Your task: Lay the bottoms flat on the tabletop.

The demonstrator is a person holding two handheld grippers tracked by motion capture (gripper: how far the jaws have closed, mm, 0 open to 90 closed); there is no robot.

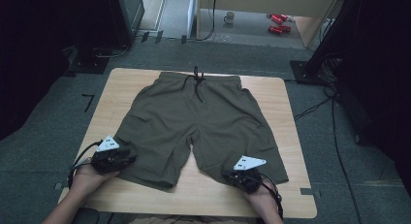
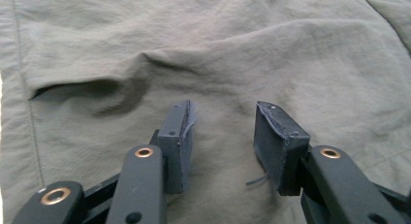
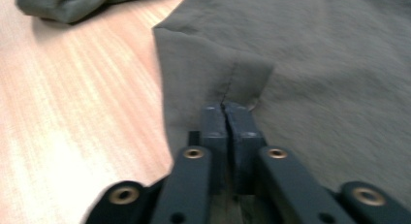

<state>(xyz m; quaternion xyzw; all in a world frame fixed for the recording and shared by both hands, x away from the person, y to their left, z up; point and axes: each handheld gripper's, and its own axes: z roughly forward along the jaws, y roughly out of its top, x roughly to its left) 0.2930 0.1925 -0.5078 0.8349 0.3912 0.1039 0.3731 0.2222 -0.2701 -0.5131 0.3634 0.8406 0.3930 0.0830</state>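
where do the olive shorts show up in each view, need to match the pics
High view: the olive shorts lie flat mid-table, waistband at the far side.
Left gripper view: their cloth spreads beneath the open left gripper.
Right gripper view: a leg hem lies at the right, where the right gripper pinches a fold.
Shared landmark: the olive fabric itself; the wooden table also shows in the high view.

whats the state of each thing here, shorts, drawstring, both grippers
shorts: olive green, spread flat on the wooden table, waistband at the far side, legs toward the person
drawstring: tied, ends lying loose on the front of the shorts
left gripper: jaws open over the fabric, nothing pinched
right gripper: jaws closed on the hem of a leg, fabric puckered at the tips
cans: red, lying on the floor beyond the table
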